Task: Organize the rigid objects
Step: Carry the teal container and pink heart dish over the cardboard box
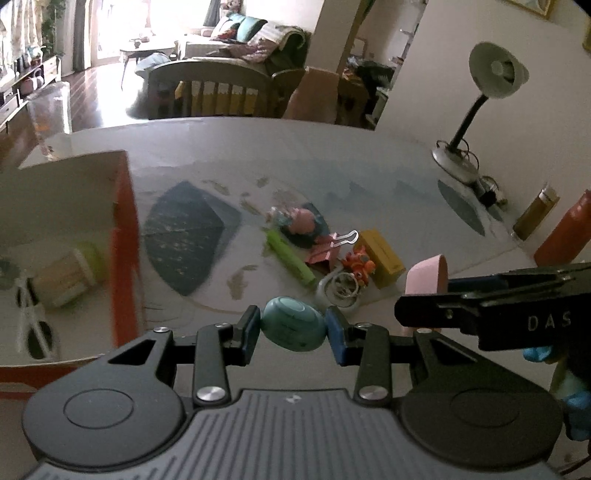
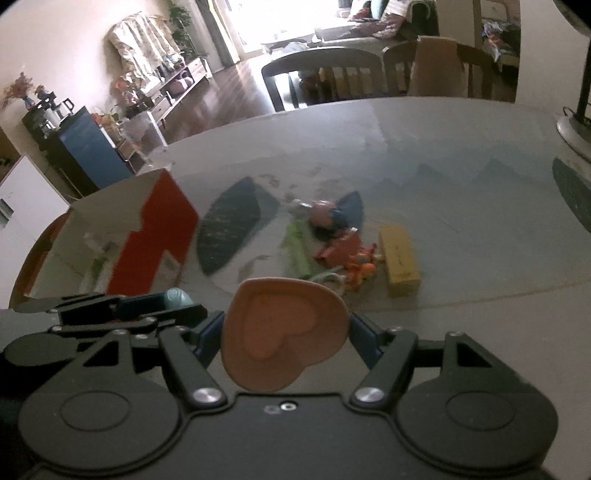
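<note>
Holding loads above table (image 1: 258, 147) — both grippers raised.

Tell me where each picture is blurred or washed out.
Left wrist view: the window is blown out white, the open box at left is smeared, the teal case in the jaws is sharp. Right wrist view: the pile around the yellow box is soft, the window glares.

The teal case (image 1: 293, 326) looks smooth, slightly glossy plastic; the pink heart box (image 2: 284, 338) matt; the bench (image 1: 369, 155) cloth-covered.
</note>
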The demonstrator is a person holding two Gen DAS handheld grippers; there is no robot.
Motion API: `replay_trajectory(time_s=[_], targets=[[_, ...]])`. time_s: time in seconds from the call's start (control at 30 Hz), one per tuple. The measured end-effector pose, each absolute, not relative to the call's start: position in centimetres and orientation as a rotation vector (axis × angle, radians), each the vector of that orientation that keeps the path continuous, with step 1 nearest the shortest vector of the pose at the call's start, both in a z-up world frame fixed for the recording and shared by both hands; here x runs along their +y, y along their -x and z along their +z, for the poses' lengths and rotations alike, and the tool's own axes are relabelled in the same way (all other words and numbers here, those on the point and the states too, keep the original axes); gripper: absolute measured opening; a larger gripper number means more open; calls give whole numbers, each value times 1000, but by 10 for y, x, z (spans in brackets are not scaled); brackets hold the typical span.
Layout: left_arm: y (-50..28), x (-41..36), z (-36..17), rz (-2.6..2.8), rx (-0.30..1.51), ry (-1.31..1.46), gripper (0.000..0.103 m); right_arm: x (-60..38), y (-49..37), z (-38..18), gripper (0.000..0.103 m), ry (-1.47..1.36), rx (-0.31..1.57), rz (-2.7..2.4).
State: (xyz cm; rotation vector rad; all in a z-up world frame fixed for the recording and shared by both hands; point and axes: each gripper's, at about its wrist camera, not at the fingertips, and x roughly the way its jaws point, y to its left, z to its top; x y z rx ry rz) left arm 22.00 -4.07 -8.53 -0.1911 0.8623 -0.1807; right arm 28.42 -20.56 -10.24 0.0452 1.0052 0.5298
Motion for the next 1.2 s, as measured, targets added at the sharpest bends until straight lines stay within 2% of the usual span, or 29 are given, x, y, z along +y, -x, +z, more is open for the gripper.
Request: replay_trajectory(time_s=[0.57, 1.2], targets=[[-180, 38, -40, -143, 775, 186, 38, -127, -246, -64, 71, -10, 930, 600], [-156, 136, -41, -36, 769, 204, 38, -26, -233, -63, 71, 63, 914, 689]])
